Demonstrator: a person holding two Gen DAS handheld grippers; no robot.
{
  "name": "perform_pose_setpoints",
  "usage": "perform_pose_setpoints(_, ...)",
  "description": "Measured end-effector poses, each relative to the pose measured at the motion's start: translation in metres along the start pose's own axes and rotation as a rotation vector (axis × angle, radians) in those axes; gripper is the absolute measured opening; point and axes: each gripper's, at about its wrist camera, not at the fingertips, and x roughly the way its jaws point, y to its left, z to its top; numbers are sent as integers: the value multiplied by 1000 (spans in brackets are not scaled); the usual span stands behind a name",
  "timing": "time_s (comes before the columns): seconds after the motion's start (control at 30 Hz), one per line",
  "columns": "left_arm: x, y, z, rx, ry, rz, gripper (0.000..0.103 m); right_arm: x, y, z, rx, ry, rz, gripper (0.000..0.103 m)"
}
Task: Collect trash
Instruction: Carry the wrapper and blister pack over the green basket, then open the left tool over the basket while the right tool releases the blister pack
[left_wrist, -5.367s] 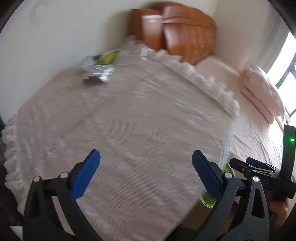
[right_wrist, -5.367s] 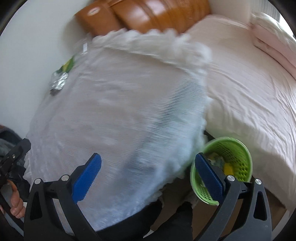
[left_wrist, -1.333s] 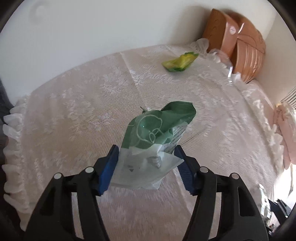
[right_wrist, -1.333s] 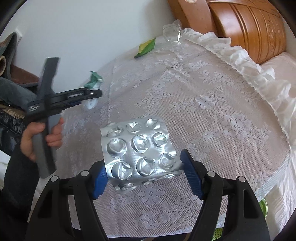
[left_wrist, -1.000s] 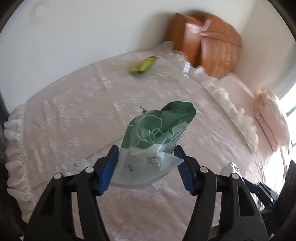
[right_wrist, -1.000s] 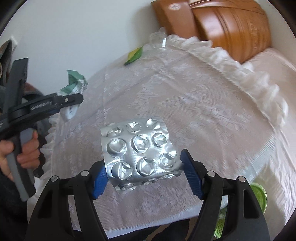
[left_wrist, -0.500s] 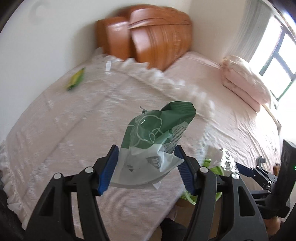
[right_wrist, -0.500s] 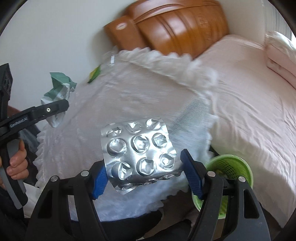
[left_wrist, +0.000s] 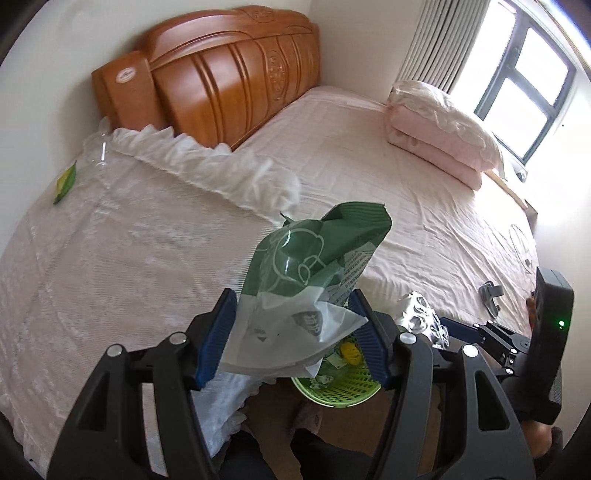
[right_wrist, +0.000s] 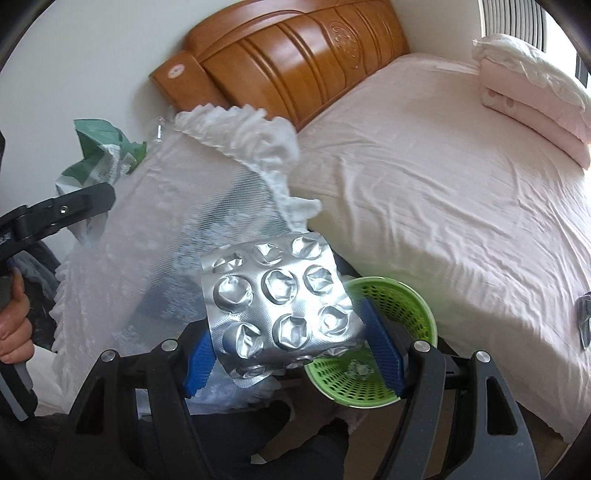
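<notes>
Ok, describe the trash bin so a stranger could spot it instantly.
Start at the bed with the wooden headboard. On the floor beside its near edge stands the small round basket. It alone is bright green, with perforated walls.

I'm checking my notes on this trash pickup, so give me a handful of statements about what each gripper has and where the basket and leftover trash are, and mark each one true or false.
1. The left gripper grips a green and white plastic wrapper. True.
2. The right gripper is empty. False: it is closed on an empty foil blister pack.
3. The green basket sits on top of the bed. False: it stands low down beside the pink bed, below the grippers.
4. A yellow-green wrapper lies on the lace-covered table near the wall. True.
5. The basket is empty. False: some trash already lies inside it.
</notes>
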Motion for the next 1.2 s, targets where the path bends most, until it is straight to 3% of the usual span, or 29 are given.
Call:
perform_pose_setpoints(0.27,3,-27,-2,9,0,29,61,34,-31,-9,0,78,-23,74)
perform_pose_setpoints(0.33,5,-31,-2,12,5,35,61,48,-38,-13,10,106,-39,89)
perform_pose_setpoints(0.47,10,-38,-3,24,20,43,61,58,-55,-20,54,132,-84,96)
perform_pose_setpoints(0.77,30,-60,-8,57,66,22,61,22,-107,-29,169,94,-162,100)
perform_pose_setpoints(1.0,60,-89,-19,92,144,-23,62,-16,-146,-37,271,36,-195,100)
perform_pose_setpoints(1.07,69,-98,-23,97,171,-43,65,-22,-152,-39,283,30,-204,100)
perform_pose_setpoints(1.13,73,-103,-26,95,186,-54,84,-26,-158,-40,292,26,-210,100)
perform_pose_setpoints(1.2,73,-108,-27,98,183,-53,93,-27,-162,-41,298,29,-212,100)
